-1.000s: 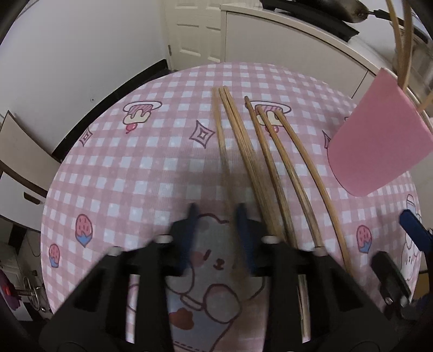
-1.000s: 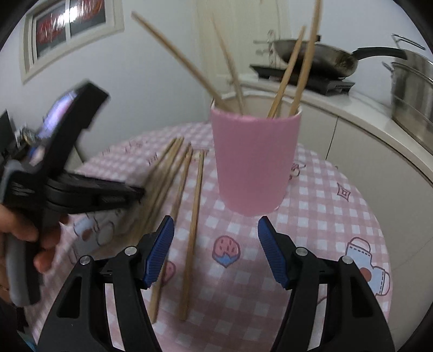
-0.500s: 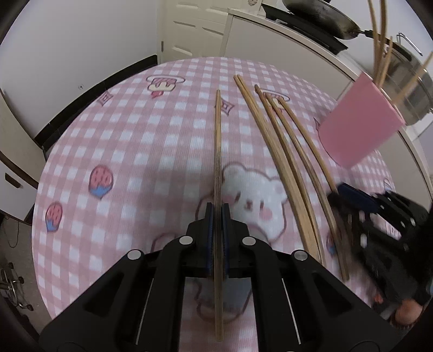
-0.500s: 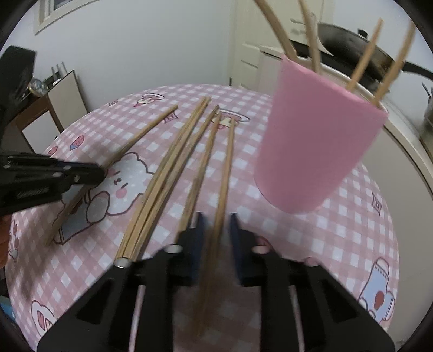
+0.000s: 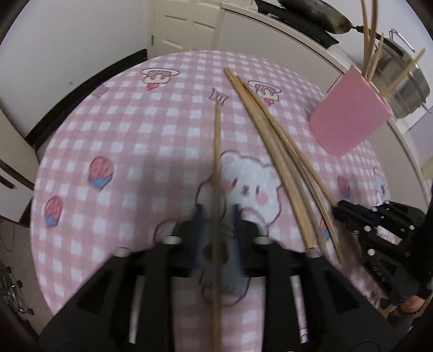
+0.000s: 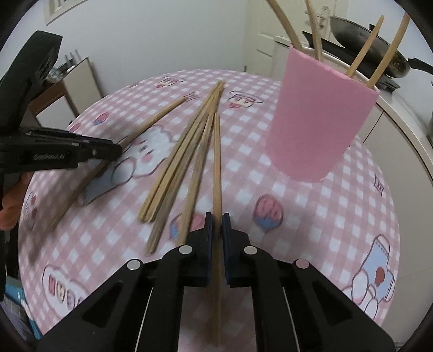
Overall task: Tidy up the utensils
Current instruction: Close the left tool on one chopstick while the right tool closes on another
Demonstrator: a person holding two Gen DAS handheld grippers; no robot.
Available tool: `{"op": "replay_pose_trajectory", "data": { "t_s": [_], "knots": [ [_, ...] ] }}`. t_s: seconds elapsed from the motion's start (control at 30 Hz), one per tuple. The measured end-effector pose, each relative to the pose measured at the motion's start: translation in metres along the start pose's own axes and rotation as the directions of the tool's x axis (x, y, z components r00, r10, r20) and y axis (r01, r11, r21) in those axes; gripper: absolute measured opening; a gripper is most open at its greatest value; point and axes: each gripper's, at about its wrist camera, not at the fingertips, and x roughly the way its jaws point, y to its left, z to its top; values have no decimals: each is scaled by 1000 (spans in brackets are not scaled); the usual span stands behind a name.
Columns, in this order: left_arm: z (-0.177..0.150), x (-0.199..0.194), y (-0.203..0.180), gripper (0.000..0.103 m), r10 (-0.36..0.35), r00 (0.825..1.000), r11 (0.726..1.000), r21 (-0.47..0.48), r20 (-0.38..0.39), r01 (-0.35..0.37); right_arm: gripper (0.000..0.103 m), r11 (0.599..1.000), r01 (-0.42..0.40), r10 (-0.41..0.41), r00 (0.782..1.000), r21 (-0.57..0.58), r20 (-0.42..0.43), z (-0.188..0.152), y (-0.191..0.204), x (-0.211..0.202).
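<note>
Several wooden chopsticks (image 6: 186, 151) lie fanned on the round pink checked table (image 6: 311, 216). A pink cup (image 6: 319, 119) with several chopsticks standing in it is at the right; it also shows in the left wrist view (image 5: 349, 116). My right gripper (image 6: 217, 216) is shut on one chopstick (image 6: 217, 162) that points toward the cup's left side. My left gripper (image 5: 216, 214) is blurred, with its fingers slightly apart around a single chopstick (image 5: 217, 151); it also shows in the right wrist view (image 6: 108, 151).
A counter with a dark wok (image 6: 370, 46) and a steel pot (image 5: 406, 81) runs behind the table. A white door (image 5: 186, 24) is at the back. A small side table (image 6: 62, 92) stands at the far left. The right gripper's body (image 5: 379, 232) is at the table's right edge.
My right gripper has closed on one chopstick. My left gripper, tight on its chopstick half a second ago, now has its fingers slightly apart and blurred.
</note>
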Motion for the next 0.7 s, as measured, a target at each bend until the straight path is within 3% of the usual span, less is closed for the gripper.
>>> {"op": "replay_pose_trajectory", "data": {
  "t_s": [0.03, 0.13, 0.23, 0.37, 0.7],
  "knots": [
    [5, 1, 0, 46, -4, 1000, 1000, -9, 0, 4, 6, 1000, 3, -3, 1000, -4, 3, 3, 1, 2],
    [18, 6, -1, 47, 53, 998, 999, -8, 18, -53, 6, 1000, 18, -18, 1000, -19, 4, 15, 1, 11],
    [30, 13, 8, 46, 51, 999, 998, -34, 9, -51, 6, 999, 22, -22, 1000, -28, 5, 29, 3, 19],
    [40, 18, 6, 39, 74, 997, 997, -8, 12, -74, 6, 999, 25, -25, 1000, -35, 1, 47, 4, 31],
    [71, 33, 4, 33, 90, 996, 996, 18, 0, -90, 10, 998, 50, -50, 999, -48, -7, 79, 8, 53]
  ]
}}
